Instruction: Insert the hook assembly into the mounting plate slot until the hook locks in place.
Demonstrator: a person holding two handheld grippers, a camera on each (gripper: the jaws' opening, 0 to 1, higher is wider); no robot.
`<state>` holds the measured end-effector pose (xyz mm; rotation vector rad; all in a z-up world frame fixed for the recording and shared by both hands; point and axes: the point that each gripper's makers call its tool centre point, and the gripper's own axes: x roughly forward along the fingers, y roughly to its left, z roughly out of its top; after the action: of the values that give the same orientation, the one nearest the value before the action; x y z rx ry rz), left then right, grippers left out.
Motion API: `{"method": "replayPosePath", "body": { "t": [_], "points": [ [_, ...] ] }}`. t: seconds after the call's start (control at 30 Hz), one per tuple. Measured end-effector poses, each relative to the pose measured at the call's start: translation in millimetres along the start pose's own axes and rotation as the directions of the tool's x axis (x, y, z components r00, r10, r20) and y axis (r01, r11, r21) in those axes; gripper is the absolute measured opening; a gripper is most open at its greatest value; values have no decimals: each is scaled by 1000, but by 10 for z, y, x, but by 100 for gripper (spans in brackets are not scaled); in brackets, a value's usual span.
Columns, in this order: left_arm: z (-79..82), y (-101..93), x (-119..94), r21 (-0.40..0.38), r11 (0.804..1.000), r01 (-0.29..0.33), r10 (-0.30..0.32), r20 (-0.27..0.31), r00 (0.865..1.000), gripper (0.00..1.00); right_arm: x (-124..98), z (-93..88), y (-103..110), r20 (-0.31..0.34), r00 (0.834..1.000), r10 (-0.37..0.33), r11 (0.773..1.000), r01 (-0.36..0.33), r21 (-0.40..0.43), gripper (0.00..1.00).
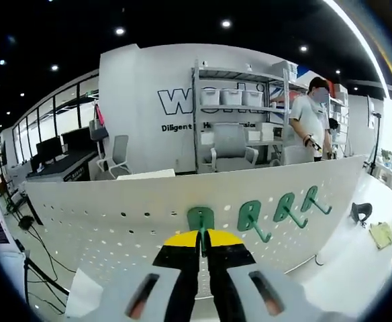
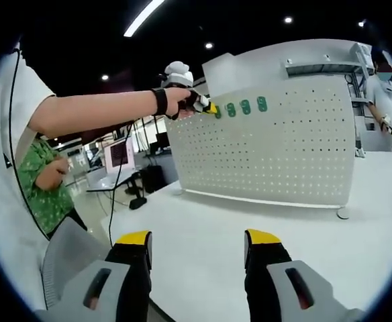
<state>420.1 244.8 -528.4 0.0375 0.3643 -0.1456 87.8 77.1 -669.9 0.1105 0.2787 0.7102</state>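
Note:
In the left gripper view my left gripper [image 1: 203, 243] is shut on a green hook [image 1: 201, 219], whose plate is pressed against the white perforated mounting plate [image 1: 115, 208]. Three more green hooks [image 1: 284, 209] hang in a row to its right. In the right gripper view my right gripper [image 2: 197, 249] stands open above the white table with nothing between its fingers. Farther off there, the left gripper [image 2: 205, 106], held in a hand, touches the pegboard [image 2: 276, 147] near its top left, beside the green hooks [image 2: 246, 106].
A white table [image 2: 203, 221] carries the upright pegboard. A black object [image 1: 361, 212] and a yellowish item [image 1: 382, 234] lie at the right. A person [image 1: 310, 121] stands by shelves behind. Another person in green [image 2: 45, 178] sits at the left.

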Motion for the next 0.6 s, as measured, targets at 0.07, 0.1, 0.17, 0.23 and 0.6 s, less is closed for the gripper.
{"method": "replayPosePath", "body": {
  "t": [0.07, 0.1, 0.17, 0.23, 0.6],
  "points": [
    [9, -9, 12, 7, 1000, 0, 0, 7, 1000, 4, 9, -1, 1, -3, 1000, 3, 1000, -3, -3, 56],
    [12, -10, 12, 4, 1000, -1, 1, 8, 1000, 4, 11, -5, -1, -5, 1000, 3, 1000, -3, -6, 56],
    [73, -15, 13, 5, 1000, -4, 4, 39, 999, 2, 13, -16, -3, -12, 1000, 3, 1000, -3, -9, 56],
    [112, -49, 32, -2, 1000, 13, -13, 46, 999, 2, 13, -13, -6, -10, 1000, 2, 1000, -2, -8, 56],
    [126, -27, 49, 41, 999, 14, -16, 44, 999, 4, 7, -43, -19, -17, 1000, -3, 1000, 3, -2, 55]
  ]
}}
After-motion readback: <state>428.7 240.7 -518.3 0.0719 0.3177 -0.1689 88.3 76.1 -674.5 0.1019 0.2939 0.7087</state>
